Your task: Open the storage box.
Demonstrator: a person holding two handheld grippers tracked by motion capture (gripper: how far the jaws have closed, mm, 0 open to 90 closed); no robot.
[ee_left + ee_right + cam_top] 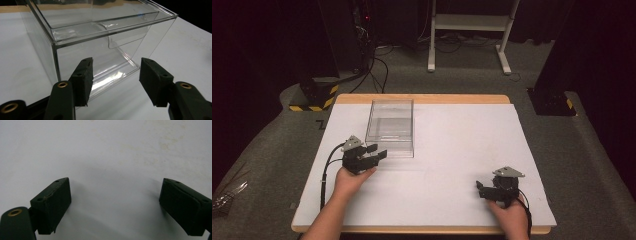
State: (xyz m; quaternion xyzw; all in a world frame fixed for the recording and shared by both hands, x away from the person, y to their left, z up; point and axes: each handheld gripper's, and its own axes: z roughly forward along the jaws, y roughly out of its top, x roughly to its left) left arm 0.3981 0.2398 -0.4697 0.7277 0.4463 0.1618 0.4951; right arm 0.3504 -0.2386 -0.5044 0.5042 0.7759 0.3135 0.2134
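On the bench (pixel 447 150), a white-topped table with a wooden rim, a clear plastic box (pixel 391 127) stands toward the far edge, left of the middle. It is the largest thing on the surface: rectangular, see-through on every side, with thin straight walls and an open top. In the left gripper view the box (pixel 100 37) shows a shallow clear tray seated under its rim and a curved scoop-like cut-out in the near wall; the white surface reads straight through it.

The left gripper (pixel 373 154) sits just beside the box's near left corner, pointing at it from the near side. Its jaws stand apart with nothing between them; in its own view the left gripper (pixel 115 75) frames the box's lower near corner, the left jaw overlapping the wall, though whether it touches cannot be told.

The right gripper (pixel 482 190) rests near the bench's near right corner, well apart from the box. In its own view the right gripper (pixel 115 202) is spread wide over bare white surface, holding nothing.
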